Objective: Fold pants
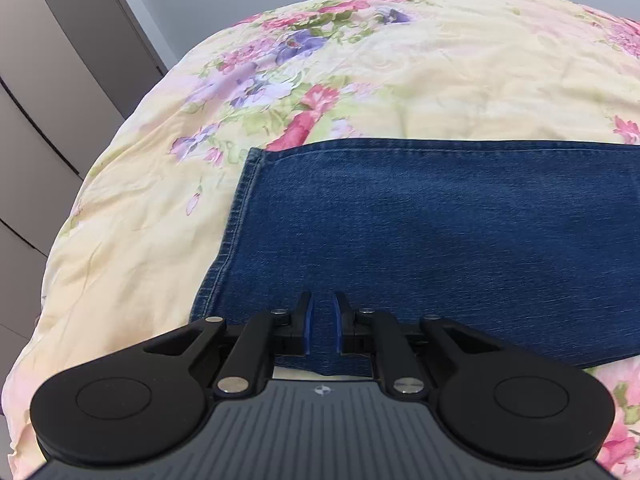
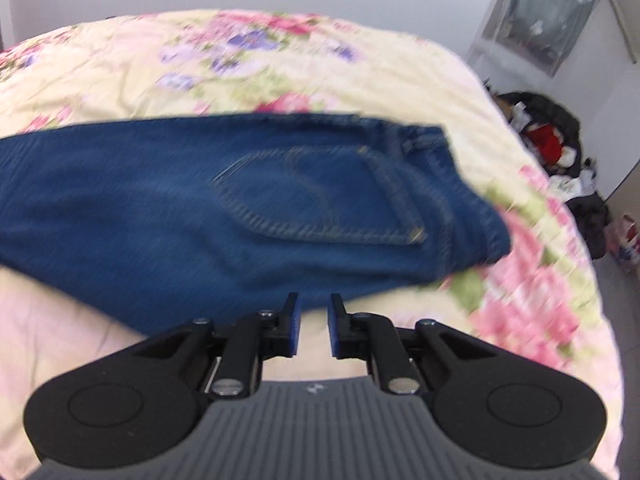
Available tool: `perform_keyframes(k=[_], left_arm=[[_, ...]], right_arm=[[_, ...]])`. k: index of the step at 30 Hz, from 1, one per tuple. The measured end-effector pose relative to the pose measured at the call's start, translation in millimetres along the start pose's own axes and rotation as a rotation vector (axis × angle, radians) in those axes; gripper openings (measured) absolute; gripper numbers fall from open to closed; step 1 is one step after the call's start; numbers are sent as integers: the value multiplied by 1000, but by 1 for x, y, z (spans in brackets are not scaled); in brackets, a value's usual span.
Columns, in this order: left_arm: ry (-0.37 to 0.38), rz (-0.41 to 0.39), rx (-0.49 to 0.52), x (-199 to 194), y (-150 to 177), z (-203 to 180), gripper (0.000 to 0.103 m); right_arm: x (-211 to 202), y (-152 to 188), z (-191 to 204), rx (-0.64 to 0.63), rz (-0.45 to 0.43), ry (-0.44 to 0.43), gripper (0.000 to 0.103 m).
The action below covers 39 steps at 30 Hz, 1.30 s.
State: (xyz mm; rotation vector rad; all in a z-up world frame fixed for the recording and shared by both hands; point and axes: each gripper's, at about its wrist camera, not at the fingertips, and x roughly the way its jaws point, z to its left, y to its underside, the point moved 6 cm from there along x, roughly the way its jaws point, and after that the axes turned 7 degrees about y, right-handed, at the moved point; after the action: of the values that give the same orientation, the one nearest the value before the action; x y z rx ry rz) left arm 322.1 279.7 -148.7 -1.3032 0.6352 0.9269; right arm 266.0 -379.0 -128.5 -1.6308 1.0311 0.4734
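Blue denim jeans (image 1: 420, 232) lie flat across a floral bedspread (image 1: 460, 72). The left wrist view shows the leg end with its stitched hem (image 1: 240, 204) at the left. My left gripper (image 1: 322, 312) hovers over the near edge of the leg, its jaws a narrow gap apart with nothing between them. The right wrist view shows the waist end of the jeans (image 2: 224, 208) with a back pocket (image 2: 320, 196) facing up. My right gripper (image 2: 313, 314) is at the near edge of the denim, jaws slightly apart and empty. The right view is blurred.
The bedspread (image 2: 280, 60) covers the bed on all sides of the jeans. Grey wardrobe doors (image 1: 60, 80) stand left of the bed. A pile of dark and red clothes (image 2: 556, 148) lies on the floor to the right, beside a small bag (image 2: 628, 240).
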Motion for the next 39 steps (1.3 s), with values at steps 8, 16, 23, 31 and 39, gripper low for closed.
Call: perform_keyframes(k=[8,16,23,31,39], left_arm=[[78,-46,23,-9,-13,-25,15],[108,-59,33,9,-21,-42,15],[140,-56,-9,48,-32,-41,15],[144,-71,-58,82,-67,-37,14],[98,-81,-62,81,-74,-42,13]], right_arm=[[46,-42,-13,33,11,12,8],[89,-74,24,-11,-9,-8,7],[149,-98,56,-57,24,-10,7],[203,-142,68,-10,28,12,5],[213,-150,72,-14,36,26,2]])
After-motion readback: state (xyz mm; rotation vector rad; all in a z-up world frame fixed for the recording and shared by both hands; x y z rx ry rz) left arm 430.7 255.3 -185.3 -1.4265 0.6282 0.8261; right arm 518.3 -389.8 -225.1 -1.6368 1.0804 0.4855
